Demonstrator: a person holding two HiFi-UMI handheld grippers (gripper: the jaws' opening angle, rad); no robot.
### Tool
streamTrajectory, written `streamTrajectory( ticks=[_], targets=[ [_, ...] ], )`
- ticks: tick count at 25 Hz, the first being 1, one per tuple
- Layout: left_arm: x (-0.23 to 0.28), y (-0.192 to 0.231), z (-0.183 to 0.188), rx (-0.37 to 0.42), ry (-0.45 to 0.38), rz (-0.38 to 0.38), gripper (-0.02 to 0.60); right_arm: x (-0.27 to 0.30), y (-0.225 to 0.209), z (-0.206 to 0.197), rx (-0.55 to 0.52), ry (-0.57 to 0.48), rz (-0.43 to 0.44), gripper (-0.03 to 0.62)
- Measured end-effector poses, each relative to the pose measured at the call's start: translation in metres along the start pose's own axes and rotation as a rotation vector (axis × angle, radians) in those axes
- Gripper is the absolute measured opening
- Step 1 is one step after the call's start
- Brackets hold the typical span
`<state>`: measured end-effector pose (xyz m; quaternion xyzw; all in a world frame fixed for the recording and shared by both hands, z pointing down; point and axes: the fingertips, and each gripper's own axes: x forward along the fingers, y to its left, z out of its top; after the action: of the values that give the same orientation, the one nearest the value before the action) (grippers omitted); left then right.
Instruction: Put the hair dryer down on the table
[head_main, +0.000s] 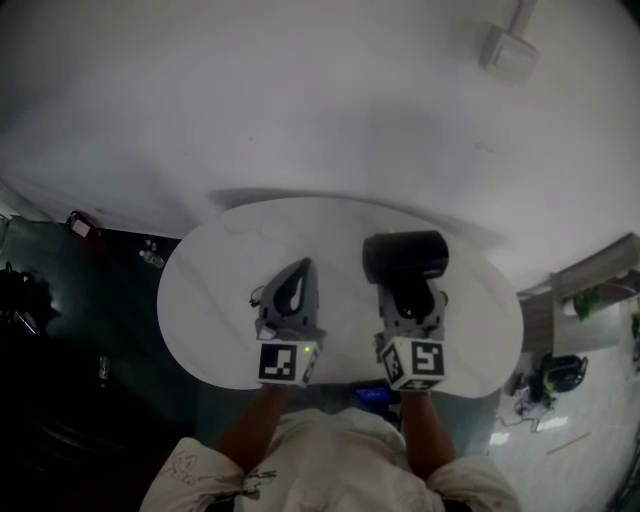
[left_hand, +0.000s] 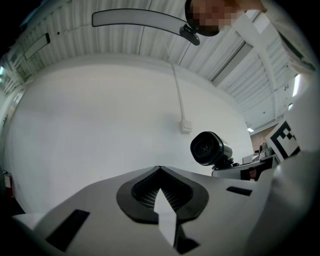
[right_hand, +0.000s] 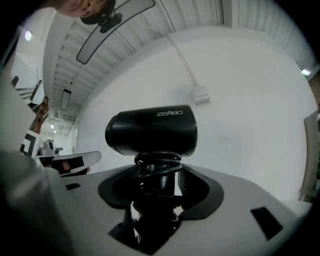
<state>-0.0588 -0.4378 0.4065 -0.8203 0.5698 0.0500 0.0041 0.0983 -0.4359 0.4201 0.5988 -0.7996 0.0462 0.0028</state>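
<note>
While its black barrel sits crosswise above the jaws, the hair dryer (right_hand: 152, 131) stands upright in the right hand-held gripper (right_hand: 157, 187), which is clamped on the handle where the cord (right_hand: 159, 164) is coiled. It is over the right half of the white oval surface (head_main: 220, 290); contact with it cannot be made out. Near it, the left hand-held gripper (head_main: 300, 272) has its jaws together and empty. A wall box (right_hand: 201, 93) with a cable is on the white wall behind

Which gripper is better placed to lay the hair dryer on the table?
Right. The right gripper clamps the hair dryer by its handle over the table; the left gripper is shut on nothing.
</note>
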Motion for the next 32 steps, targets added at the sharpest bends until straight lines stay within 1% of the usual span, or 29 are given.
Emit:
streamTrajectory(
  ticks=[4, 7, 14, 18, 24, 27, 29, 32],
  targets=[
    [0.001, -0.002, -0.002, 0.016, 0.006, 0.037, -0.002, 0.010, -0.007, -0.009, -0.002, 0.029, 0.021, 0.239],
    [-0.002, -0.004, -0.001, 0.030, 0.003, 0.052, -0.002, 0.020, -0.013, -0.031, -0.006, 0.081, 0.026, 0.239],
    [-0.012, 0.001, -0.002, 0.038, 0.014, 0.108, -0.002, 0.047, -0.020, -0.098, 0.022, 0.259, 0.049, 0.239],
    [-0.018, 0.008, -0.005, 0.041, 0.025, 0.130, -0.002, 0.060, -0.015, -0.136, 0.038, 0.376, 0.057, 0.239],
    [-0.023, 0.016, -0.010, 0.050, 0.044, 0.143, -0.002, 0.077, -0.011, -0.195, -0.006, 0.516, 0.060, 0.239],
    [-0.022, 0.023, -0.010, 0.054, 0.050, 0.157, -0.002, 0.082, -0.010, -0.225, -0.008, 0.597, 0.071, 0.239],
    [-0.024, 0.026, -0.010, 0.056, 0.054, 0.166, -0.002, 0.079, -0.006, -0.239, 0.001, 0.662, 0.074, 0.239],
    [-0.025, 0.029, -0.011, 0.059, 0.053, 0.172, -0.002, 0.079, -0.009, -0.254, -0.016, 0.727, 0.059, 0.239]
  ],
)
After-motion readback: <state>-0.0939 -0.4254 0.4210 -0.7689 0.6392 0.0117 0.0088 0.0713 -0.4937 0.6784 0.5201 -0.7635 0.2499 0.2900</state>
